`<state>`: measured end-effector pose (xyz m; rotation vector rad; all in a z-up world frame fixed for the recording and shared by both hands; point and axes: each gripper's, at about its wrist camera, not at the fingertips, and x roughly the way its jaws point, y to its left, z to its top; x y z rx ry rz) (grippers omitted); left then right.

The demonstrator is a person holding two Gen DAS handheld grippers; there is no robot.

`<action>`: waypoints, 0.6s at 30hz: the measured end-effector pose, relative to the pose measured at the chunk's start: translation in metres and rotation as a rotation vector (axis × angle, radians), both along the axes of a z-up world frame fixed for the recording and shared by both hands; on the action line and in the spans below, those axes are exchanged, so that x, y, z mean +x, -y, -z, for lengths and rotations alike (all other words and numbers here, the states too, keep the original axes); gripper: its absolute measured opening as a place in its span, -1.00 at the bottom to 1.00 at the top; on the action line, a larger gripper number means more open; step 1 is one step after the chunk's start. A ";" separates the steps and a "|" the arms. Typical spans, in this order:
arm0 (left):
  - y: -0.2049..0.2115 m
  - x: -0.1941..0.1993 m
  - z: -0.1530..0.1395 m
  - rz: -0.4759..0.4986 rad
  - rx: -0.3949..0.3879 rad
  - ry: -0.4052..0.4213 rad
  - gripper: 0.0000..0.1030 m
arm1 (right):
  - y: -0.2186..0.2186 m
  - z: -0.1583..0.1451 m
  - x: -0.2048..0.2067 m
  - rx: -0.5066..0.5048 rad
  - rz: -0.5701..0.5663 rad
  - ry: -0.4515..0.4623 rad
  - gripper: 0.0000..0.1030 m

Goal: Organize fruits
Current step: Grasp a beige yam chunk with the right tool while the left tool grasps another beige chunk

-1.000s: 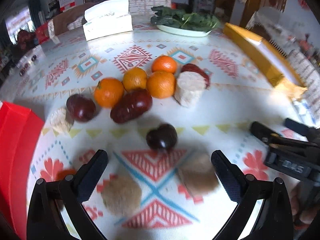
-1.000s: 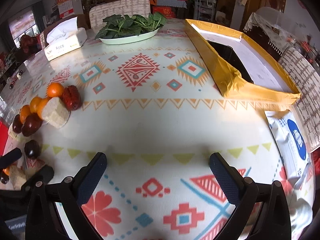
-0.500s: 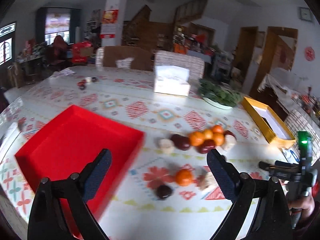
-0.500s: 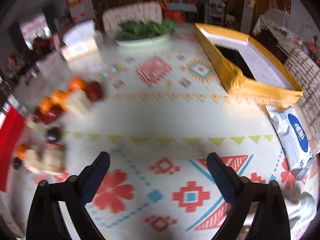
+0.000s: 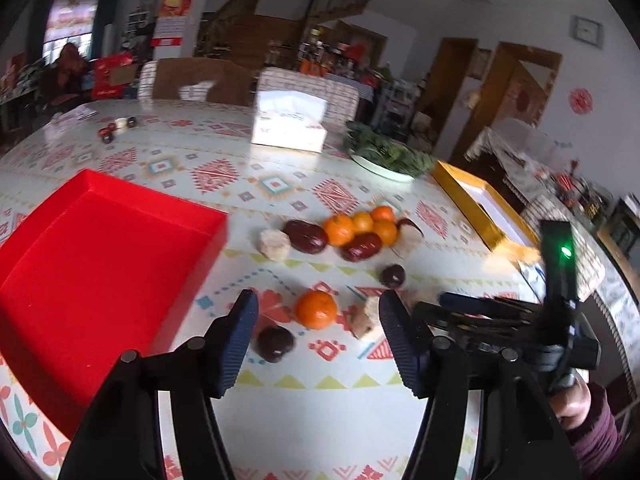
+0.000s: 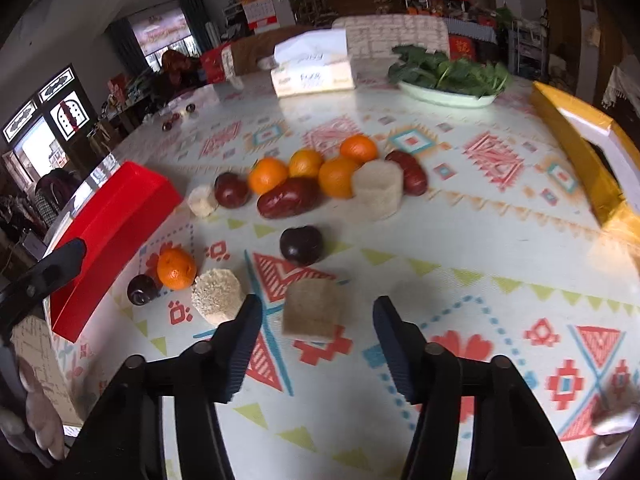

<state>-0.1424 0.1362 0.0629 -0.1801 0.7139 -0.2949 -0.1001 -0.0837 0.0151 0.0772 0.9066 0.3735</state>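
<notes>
Loose fruit lies on the patterned tablecloth. My left gripper (image 5: 318, 336) hovers over an orange (image 5: 316, 309), a dark plum (image 5: 275, 343) and a beige chunk (image 5: 366, 316). Its jaws are closing, with those pieces seen between them but untouched. My right gripper (image 6: 316, 332) points down at a beige block (image 6: 312, 312) lying just past its fingertips. Its jaws are closing too, and the pads stand clear of the block. Farther off sits a cluster of oranges (image 6: 338, 176), dark red fruits (image 6: 288, 200) and a beige cylinder (image 6: 378, 188). A red tray (image 5: 100, 260) lies to the left.
A yellow box (image 6: 580, 152) lies along the right side. A plate of greens (image 6: 448, 76) and a tissue box (image 6: 312, 72) stand at the back. Another dark plum (image 6: 301, 245) and a round beige chunk (image 6: 216, 296) lie nearby. Chairs stand behind the table.
The left gripper pulled back and up, so the red tray came into view. The right gripper swung left toward the fruit. The jaws of both have narrowed.
</notes>
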 end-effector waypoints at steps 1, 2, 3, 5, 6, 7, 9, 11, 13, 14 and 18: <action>0.003 0.000 0.001 0.013 0.005 0.000 0.21 | -0.002 0.003 0.002 0.002 -0.003 -0.009 0.08; 0.008 0.000 0.002 0.030 0.014 -0.001 0.21 | -0.003 0.005 0.004 0.003 -0.002 -0.015 -0.04; 0.013 0.001 0.003 0.044 0.022 -0.004 0.21 | -0.002 0.005 0.005 -0.001 0.002 -0.008 -0.28; 0.024 0.003 0.006 0.083 0.034 -0.011 0.21 | 0.002 0.007 0.006 0.015 0.000 -0.025 -0.34; 0.030 0.004 0.006 0.099 0.039 -0.014 0.21 | 0.004 0.007 0.005 0.014 0.005 -0.028 -0.34; 0.036 0.006 0.007 0.119 0.047 -0.017 0.21 | 0.008 0.006 0.004 0.000 0.015 -0.026 -0.34; 0.051 0.011 0.010 0.162 0.068 -0.022 0.21 | 0.016 0.006 0.003 -0.002 0.028 -0.027 -0.34; 0.065 0.018 0.016 0.193 0.107 -0.031 0.21 | 0.030 0.004 0.001 0.013 0.047 -0.036 -0.34; 0.078 0.026 0.022 0.222 0.147 -0.041 0.21 | 0.037 0.005 0.000 0.020 0.063 -0.037 -0.34; 0.083 0.030 0.024 0.233 0.157 -0.047 0.21 | 0.042 0.006 0.000 0.026 0.069 -0.038 -0.33; 0.097 0.041 0.033 0.266 0.204 -0.059 0.21 | 0.052 0.006 -0.002 0.041 0.072 -0.041 -0.33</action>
